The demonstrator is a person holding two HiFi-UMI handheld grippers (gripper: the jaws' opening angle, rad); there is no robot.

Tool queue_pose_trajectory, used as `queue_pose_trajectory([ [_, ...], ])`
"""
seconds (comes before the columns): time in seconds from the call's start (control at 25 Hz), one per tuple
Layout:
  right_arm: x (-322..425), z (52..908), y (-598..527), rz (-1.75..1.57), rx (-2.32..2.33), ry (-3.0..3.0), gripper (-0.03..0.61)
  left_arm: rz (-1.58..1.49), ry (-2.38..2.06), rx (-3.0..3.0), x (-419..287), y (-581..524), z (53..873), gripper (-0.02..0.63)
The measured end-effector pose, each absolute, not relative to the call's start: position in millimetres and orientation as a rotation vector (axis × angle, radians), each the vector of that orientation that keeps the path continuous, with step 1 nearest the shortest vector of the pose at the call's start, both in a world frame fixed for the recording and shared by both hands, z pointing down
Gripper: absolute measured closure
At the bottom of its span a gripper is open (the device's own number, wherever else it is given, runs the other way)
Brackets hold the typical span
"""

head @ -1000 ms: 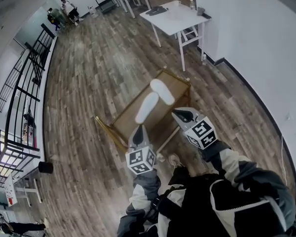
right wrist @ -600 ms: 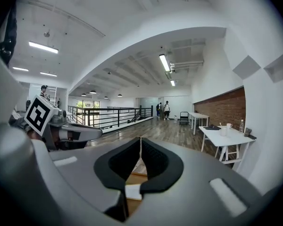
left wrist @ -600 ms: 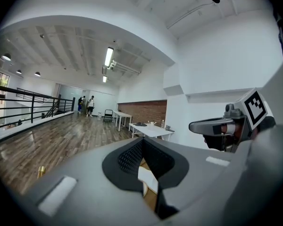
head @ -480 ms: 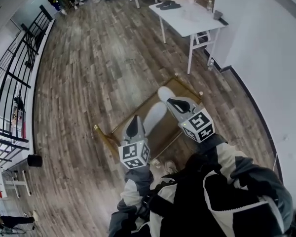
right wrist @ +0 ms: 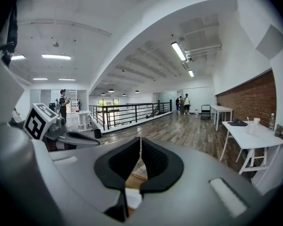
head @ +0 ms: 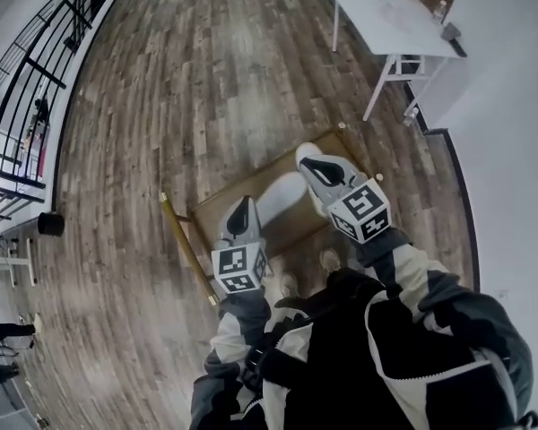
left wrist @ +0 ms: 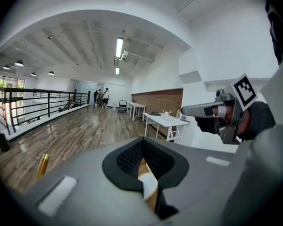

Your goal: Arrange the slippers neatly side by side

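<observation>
Closest in, the person's dark-and-pale jacket sleeves (head: 414, 280) lead out to the two tools, both held above a low wooden counter (head: 222, 211) with gold legs that stands on the plank floor (head: 161, 106). The left tool (head: 241, 211) is clenched on nothing, its black pads (left wrist: 128, 157) meeting in the left gripper view. The right tool (head: 314, 166) is likewise clenched and empty. Just past their tips, the two white slippers lie on the counter. The nearer slipper (head: 283, 195) lies between the tools, angled across the top. The farther slipper (head: 305, 153) lies beyond it toward the far corner, partly hidden under the right tool. They seem to meet at an angle rather than lie paired, so the task looks to be at the approach, with no grasp yet made. The next move probably calls for releasing each tool's jaws and lowering one tool onto the edge of each slipper. Farther off stand a white counter (head: 393, 25) bearing dark items and a black railing (head: 36, 70).
</observation>
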State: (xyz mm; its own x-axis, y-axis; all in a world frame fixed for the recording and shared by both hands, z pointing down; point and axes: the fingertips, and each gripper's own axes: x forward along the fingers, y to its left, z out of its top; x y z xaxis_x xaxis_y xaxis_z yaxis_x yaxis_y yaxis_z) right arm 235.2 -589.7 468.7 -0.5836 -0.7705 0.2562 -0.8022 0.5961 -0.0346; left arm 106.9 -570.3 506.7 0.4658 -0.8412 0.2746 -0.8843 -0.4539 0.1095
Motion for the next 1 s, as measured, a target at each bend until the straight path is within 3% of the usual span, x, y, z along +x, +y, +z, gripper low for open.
queue_pose_trajectory([
  [0.2, 236.0, 484.2, -599.7, 0.244, 1.234, -2.608, 0.56, 0.482, -1.42, 2.447, 116.5, -574.1, 568.9, 0.598],
  [0.4, 245.2, 490.5, -600.2, 0.253, 1.246, -2.58, 0.56, 0.924, -1.18, 2.448, 131.0, -579.9, 656.8, 0.598],
  [0.48, 251.3, 489.3, -598.5, 0.249, 1.259, -2.569, 0.56, 1.122, -1.049, 2.435, 138.9, -578.9, 692.7, 0.504],
  [0.6, 256.7, 487.2, -595.6, 0.234, 1.266, -2.558, 0.56, 1.355, -0.927, 2.397, 142.3, -582.0, 737.7, 0.473],
  [0.64, 258.6, 486.6, -594.7, 0.229, 1.27, -2.554, 0.56, 1.415, -0.9, 2.384, 142.8, -584.4, 749.9, 0.425],
  [0.8, 265.0, 489.4, -590.3, 0.22, 1.275, -2.534, 0.56, 1.571, -0.807, 2.369, 149.8, -590.6, 785.1, 0.352],
  [1.0, 277.2, 500.2, -587.4, 0.228, 1.285, -2.503, 0.56, 1.59, -0.745, 2.391, 168.4, -596.7, 802.1, 0.333],
])
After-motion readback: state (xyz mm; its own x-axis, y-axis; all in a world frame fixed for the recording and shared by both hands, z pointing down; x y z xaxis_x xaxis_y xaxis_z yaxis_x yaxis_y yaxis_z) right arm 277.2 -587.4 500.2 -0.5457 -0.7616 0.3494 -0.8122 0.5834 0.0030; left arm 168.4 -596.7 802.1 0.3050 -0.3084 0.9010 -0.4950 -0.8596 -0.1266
